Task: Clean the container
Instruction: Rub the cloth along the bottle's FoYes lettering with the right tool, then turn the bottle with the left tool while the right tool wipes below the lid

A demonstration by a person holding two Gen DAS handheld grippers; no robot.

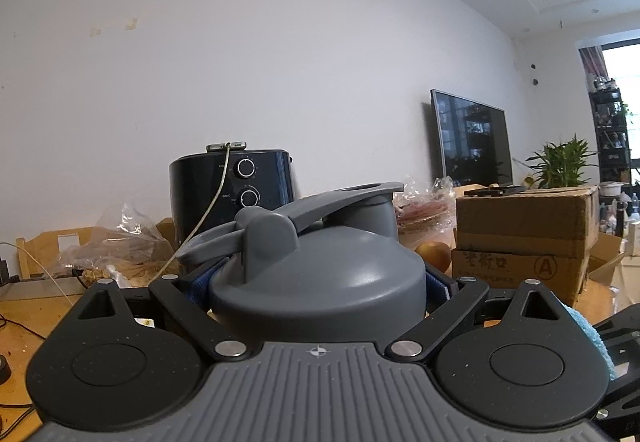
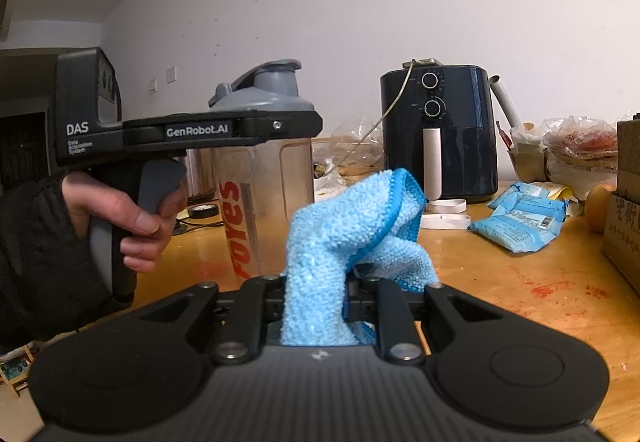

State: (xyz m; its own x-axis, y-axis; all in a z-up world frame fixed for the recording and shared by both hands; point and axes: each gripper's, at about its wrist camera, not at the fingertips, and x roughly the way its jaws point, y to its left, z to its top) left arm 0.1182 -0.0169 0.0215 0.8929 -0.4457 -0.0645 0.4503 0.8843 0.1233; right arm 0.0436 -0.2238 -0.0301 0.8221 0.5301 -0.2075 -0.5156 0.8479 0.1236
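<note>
Clear plastic shaker bottle (image 2: 264,186) with grey flip lid, clamped upright in the left gripper (image 1: 316,282) over the wooden table (image 2: 500,282), could twist loose if the right gripper (image 2: 316,306), pinching the blue microfibre cloth (image 2: 352,234), scrubs hard.

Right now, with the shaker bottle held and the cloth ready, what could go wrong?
1. The left gripper clamps the clear plastic shaker bottle just under its grey lid; wiping pressure could twist or tip it.
2. The right gripper pinches only a bunched fold of the fluffy blue microfibre cloth, which might pull free.
3. The lid is on, so the inside stays unreachable.
</note>
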